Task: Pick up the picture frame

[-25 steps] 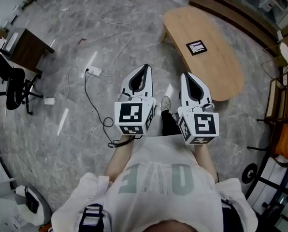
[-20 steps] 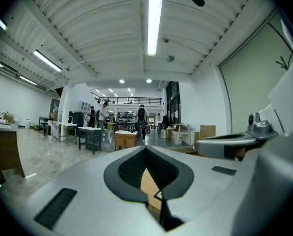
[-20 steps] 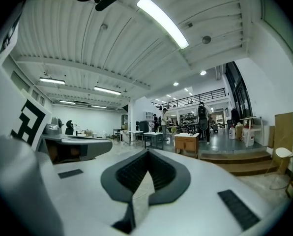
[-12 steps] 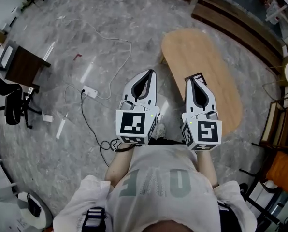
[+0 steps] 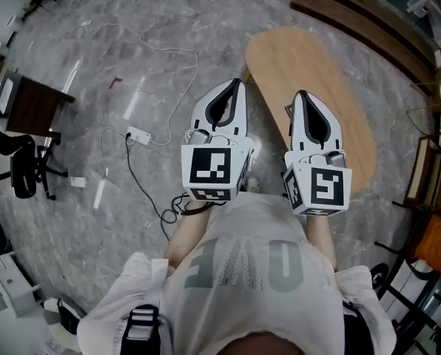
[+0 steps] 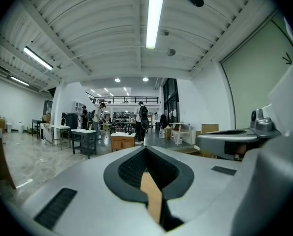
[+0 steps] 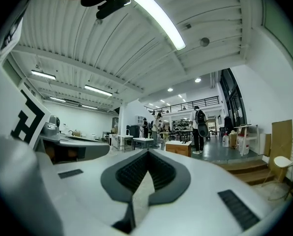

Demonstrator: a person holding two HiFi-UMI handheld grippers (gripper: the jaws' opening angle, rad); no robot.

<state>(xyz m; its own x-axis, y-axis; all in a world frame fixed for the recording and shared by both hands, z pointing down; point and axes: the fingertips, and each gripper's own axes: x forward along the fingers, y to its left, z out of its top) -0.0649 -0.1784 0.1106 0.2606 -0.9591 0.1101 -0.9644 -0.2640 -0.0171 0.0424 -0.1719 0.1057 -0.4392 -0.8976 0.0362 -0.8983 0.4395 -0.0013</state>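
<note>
- OK, two white-and-black grippers out front, side by side and apart, pointing away from the person's white t-shirt [image 5: 250,272].
- Left gripper [image 5: 235,84]: over the grey marble floor [image 5: 95,124], just beside the table's left edge. Fingers clenched, tips meeting, nothing btwn them.
- Right gripper [image 5: 304,95]: over the light wooden oval table [image 5: 294,58]. Fingers clenched too, empty.
- Small dark-edged picture frame [image 5: 288,111]: lying on the table, mostly hidden under the right gripper, w/ only a corner showing at its left side. Not gripped.
- Both gripper views look level across a big hall: long ceiling strip light [image 6: 155,14], people standing far back [image 6: 141,117].
- Floor, left side: white power strip [image 5: 138,134] w/ trailing cables, dark brown desk [image 5: 28,98], black office chair [image 5: 21,161].
</note>
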